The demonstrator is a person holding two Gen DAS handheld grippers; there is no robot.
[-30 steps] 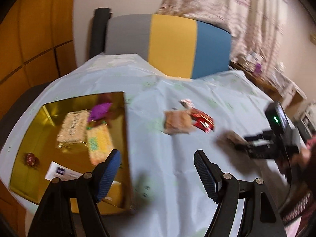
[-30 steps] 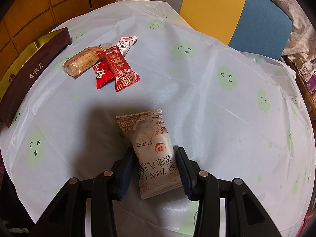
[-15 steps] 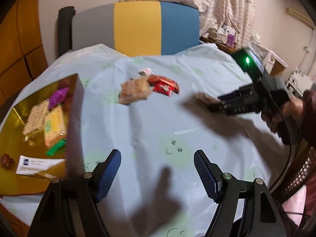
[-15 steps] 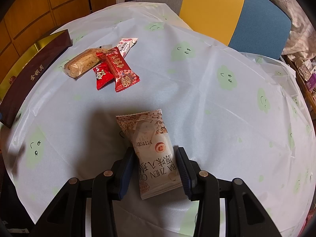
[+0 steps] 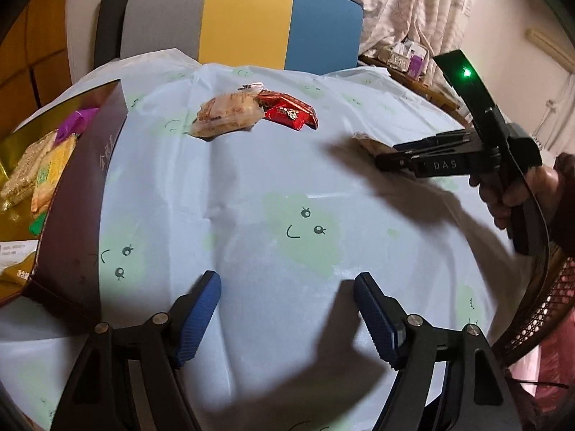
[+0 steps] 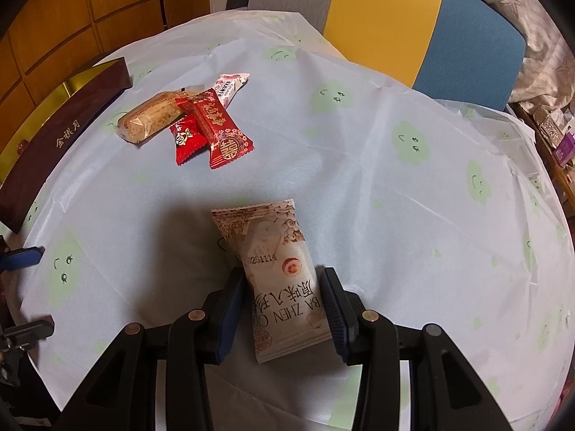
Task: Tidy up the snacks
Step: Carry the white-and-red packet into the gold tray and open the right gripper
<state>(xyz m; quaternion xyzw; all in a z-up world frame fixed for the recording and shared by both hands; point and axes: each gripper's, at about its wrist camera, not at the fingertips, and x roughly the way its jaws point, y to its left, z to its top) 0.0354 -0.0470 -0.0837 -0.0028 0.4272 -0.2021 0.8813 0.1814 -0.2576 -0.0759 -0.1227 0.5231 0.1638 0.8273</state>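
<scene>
The right tongs (image 6: 284,305) are seen clamped on a white and brown snack packet (image 6: 276,269), its printed end pinched between the two blue pads while the far end juts out over the desk (image 6: 359,186), which is draped in a pale blue cloth dotted with green smiley faces. Whether the packet is resting on the cloth or lifted just clear cannot be told. Further out, a small heap of snacks is spotted near the desk's far side: a tan, grainy bar in clear wrap (image 6: 151,120), a long red candy wrapper (image 6: 215,127) lying across a smaller red one (image 6: 187,140), and a white and pink wrapper (image 6: 230,84) tucked behind them, all touching or overlapping. Just beside that heap, a dark maroon box (image 6: 57,136) with gold lettering is set along the left edge of the desk, its gold lining exposed. From the left wrist view, several wrapped snacks (image 5: 39,168) are shown inside that box, yellow and pale packets with a purple one behind them. The left tongs (image 5: 285,307) are held apart over bare cloth, nothing between the blue pads, well short of the heap. The right hand (image 5: 517,194) is caught at the right edge of that view, wrapped round the black handle. A chair back (image 5: 244,25) in grey, yellow and blue stands beyond the desk.
</scene>
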